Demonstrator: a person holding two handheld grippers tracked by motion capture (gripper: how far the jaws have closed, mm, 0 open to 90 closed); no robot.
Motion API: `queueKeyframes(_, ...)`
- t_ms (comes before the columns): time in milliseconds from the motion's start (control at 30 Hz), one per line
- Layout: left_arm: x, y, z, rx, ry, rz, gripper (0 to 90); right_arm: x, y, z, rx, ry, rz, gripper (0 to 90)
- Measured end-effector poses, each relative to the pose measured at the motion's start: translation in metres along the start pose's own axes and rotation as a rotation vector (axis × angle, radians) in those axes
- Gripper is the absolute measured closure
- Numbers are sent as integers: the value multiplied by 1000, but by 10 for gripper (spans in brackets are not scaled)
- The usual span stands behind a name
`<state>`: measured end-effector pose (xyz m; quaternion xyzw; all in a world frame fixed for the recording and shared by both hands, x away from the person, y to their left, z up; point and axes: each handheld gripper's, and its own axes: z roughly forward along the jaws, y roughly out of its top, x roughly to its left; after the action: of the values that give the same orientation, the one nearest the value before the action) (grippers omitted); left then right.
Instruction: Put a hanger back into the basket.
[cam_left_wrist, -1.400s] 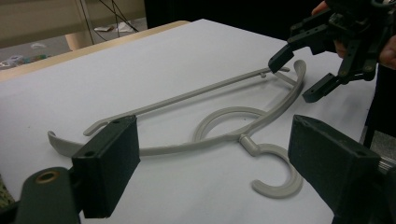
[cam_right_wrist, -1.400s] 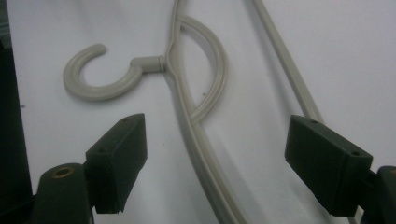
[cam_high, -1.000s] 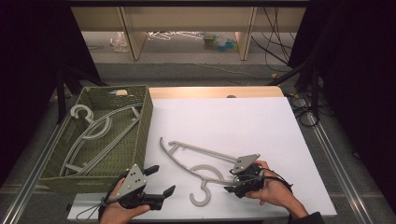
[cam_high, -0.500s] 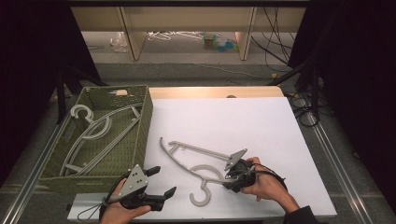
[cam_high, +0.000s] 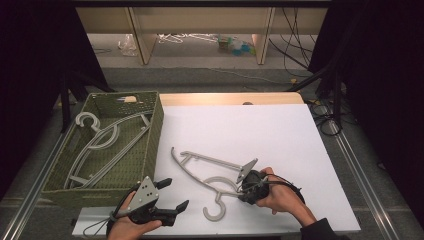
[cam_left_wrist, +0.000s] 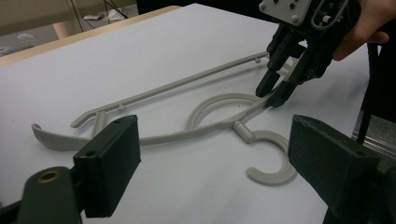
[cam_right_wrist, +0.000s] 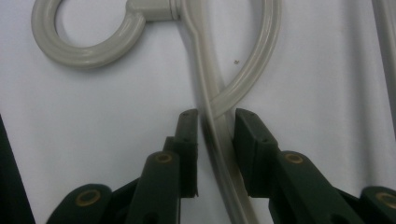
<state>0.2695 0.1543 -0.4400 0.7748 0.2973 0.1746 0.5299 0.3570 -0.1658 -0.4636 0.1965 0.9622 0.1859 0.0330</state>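
Left gripper (cam_high: 172, 196): held low at the near table edge, jaws spread wide, nothing between them. Right gripper (cam_high: 246, 188): jaws set either side of an arm of the grey hanger (cam_high: 210, 172) and just closing in; a sliver of gap is seen at one pad. Hanger: laid flat on the white table sheet (cam_high: 280, 135), hook toward the near edge. Green woven basket (cam_high: 155, 135): placed left, with more hangers (cam_high: 100, 142) inside.

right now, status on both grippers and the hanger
Right gripper jaws just been closing around hanger arm, small gap left. Left gripper open, idle near basket. Nothing in the way.
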Motion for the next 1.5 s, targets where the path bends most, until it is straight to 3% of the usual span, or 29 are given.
queueKeyframes(333, -2, 0, 3, 28, 0, 29, 173, 2, 0, 0, 3, -1, -29, 765)
queueKeyframes(500, -2, 1, 9, 51, 3, 82, 184, 7, 3, -1, 19, -13, -111, 820)
queueKeyframes(533, -3, 1, 11, 55, 5, 75, 188, 8, 3, -1, 22, -22, -116, 821)
queueKeyframes(567, -2, 2, 13, 68, 5, 101, 193, 9, 4, -2, 27, -21, -134, 821)
queueKeyframes(667, -2, 2, 19, 91, 19, 132, 209, 13, 2, -5, 20, 11, -164, 821)
queueKeyframes(800, -1, 1, 30, 129, -13, 142, 249, 17, 0, -12, 2, 47, -183, 821)
queueKeyframes(900, 0, 0, 39, 184, -20, 196, 263, 22, 0, -16, -8, 68, -203, 821)
queueKeyframes(933, -1, -2, 43, 181, -22, 201, 276, 23, -1, -17, -7, 72, -205, 821)
queueKeyframes(967, 0, -2, 46, 217, -39, 224, 289, 23, -1, -17, -11, 73, -212, 821)
queueKeyframes(1033, 1, -3, 52, 240, -59, 264, 343, 25, -2, -19, -10, 76, -215, 821)
queueKeyframes(1233, 1, -4, 65, 271, -68, 323, 333, 28, -2, -28, -24, 84, -228, 821)
queueKeyframes(1500, 0, -6, 79, 319, -106, 457, 376, 31, -3, -36, -39, 101, -241, 820)
